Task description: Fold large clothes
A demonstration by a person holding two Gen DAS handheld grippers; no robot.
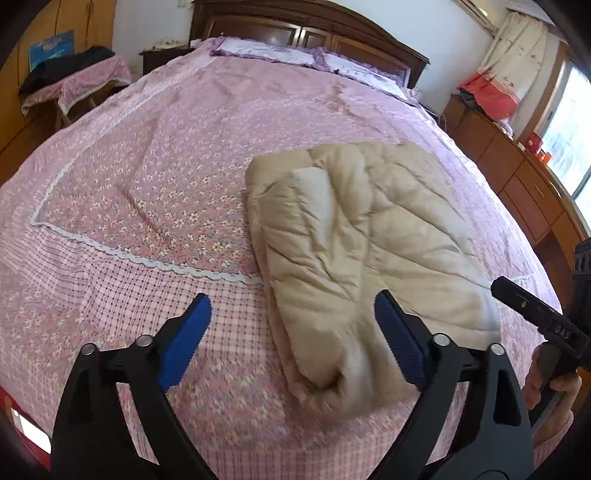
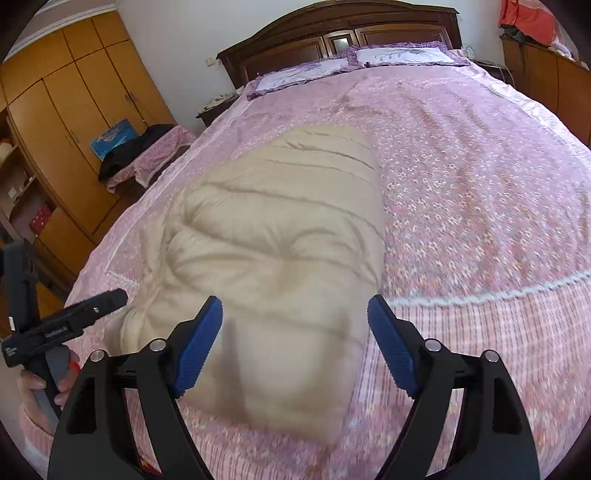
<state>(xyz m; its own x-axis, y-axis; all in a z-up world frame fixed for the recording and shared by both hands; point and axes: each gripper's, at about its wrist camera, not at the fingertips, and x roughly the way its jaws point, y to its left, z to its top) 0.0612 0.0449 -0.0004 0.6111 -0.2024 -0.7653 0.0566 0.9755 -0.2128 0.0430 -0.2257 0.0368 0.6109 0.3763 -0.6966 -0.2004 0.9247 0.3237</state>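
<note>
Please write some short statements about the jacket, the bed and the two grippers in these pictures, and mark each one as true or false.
1. The beige padded jacket lies folded on the bed cover. True.
2. The left gripper is shut on the jacket. False: its jaws stand wide open and hold nothing.
3. The right gripper is open, with the jacket in front of it. True.
4. The bed cover is plain blue. False: it is pink with small flowers and a checked border.
5. Two pillows lie at the headboard. True.
</note>
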